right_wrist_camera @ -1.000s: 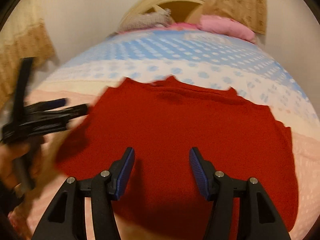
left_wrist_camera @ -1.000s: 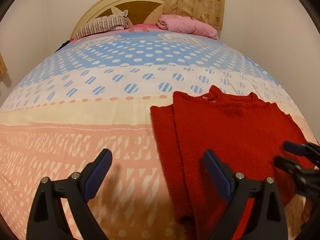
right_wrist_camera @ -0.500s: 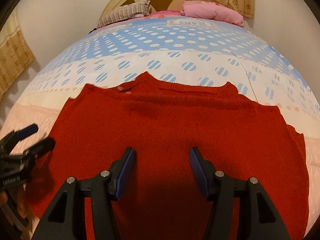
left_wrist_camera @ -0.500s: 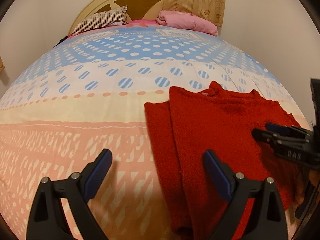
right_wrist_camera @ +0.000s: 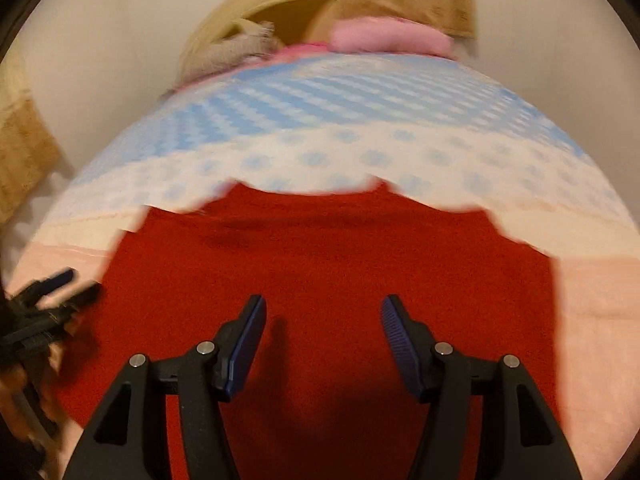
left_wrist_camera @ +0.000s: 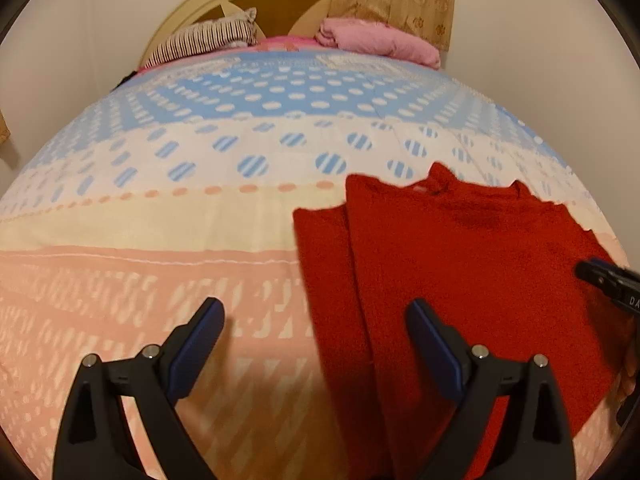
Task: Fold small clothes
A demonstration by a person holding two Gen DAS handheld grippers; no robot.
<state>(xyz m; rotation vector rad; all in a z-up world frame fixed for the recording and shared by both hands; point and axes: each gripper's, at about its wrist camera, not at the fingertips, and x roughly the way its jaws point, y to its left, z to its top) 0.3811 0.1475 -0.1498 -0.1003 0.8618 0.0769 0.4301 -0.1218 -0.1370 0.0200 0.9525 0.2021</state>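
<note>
Red sweater [left_wrist_camera: 460,272] flat on bedspread [left_wrist_camera: 200,220], one side folded in. Left gripper [left_wrist_camera: 316,332] wide open, empty, straddling that folded edge. Right gripper [right_wrist_camera: 322,328] opening, empty, above sweater's middle, probably for next fold.

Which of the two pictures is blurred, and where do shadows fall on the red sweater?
Right wrist view: motion blur smears the bedspread and the red sweater edges; a dark shadow lies below the right gripper. Left wrist view: mostly sharp, with fisheye bulging and a shadow beside the left gripper.
</note>
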